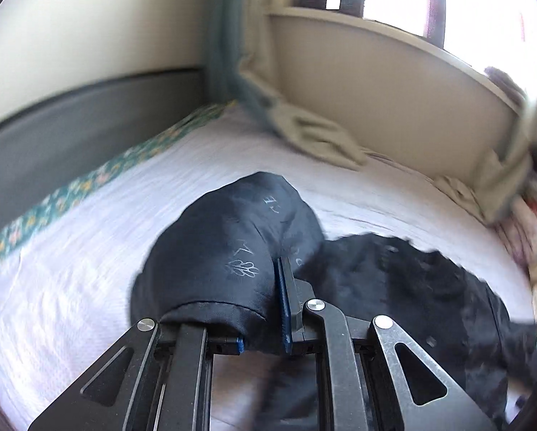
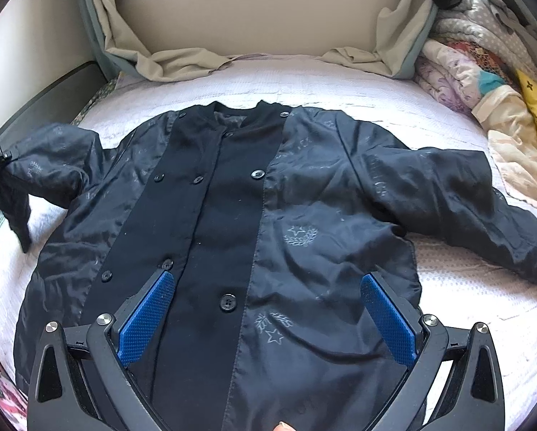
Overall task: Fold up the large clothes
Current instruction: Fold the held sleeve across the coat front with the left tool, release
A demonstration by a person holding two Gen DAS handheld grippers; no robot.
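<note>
The dark jacket lies front-up and spread across the bed. The left tongs are clenched on the cuff of one sleeve, lifted off the sheet. The right tongs hover released above the hem. To fold well, carry that sleeve straight across the chest, keeping it flat and untwisted, before letting go.

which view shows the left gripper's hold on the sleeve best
The left wrist view: the left gripper is shut on the sleeve of the dark jacket, cloth bunched over its fingers. The right wrist view shows only that lifted sleeve at the picture's left edge, the grip itself mostly cut off.
</note>
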